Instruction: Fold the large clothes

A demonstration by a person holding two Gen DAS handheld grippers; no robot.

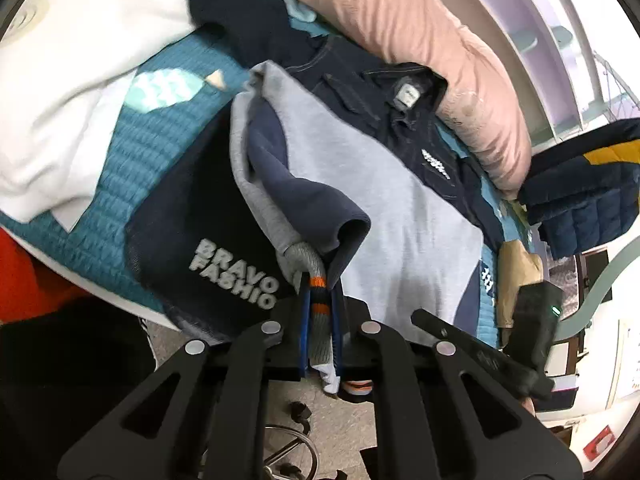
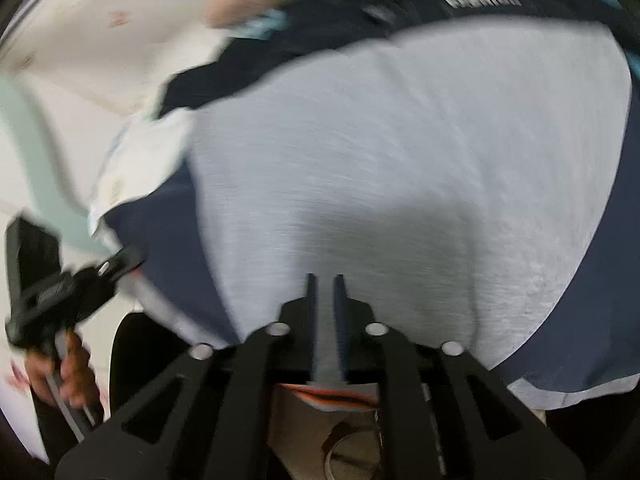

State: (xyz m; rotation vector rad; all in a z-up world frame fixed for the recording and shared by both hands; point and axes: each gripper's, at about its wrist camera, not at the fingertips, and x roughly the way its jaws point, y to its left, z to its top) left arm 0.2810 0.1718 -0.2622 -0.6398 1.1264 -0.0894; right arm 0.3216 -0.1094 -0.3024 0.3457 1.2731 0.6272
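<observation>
A grey sweatshirt with navy sleeves (image 1: pixel 360 184) lies on the bed over other clothes. My left gripper (image 1: pixel 320 292) is shut on its ribbed grey cuff with orange stripes (image 1: pixel 318 280), and the navy sleeve (image 1: pixel 304 204) folds back over the grey body. In the right wrist view the sweatshirt's grey body (image 2: pixel 400 152) fills the frame, blurred. My right gripper (image 2: pixel 325 284) is shut on the sweatshirt's grey edge, and fabric runs between the fingers. The right gripper also shows at the right in the left wrist view (image 1: pixel 532 320).
A black garment with white letters (image 1: pixel 200 240) lies left of the sweatshirt. A dark denim jacket (image 1: pixel 392 112), a pink pillow (image 1: pixel 420 40), a white garment (image 1: pixel 72 72) and a navy and yellow puffer jacket (image 1: pixel 588 184) lie around on the teal bedspread (image 1: pixel 120 188). Floor shows below.
</observation>
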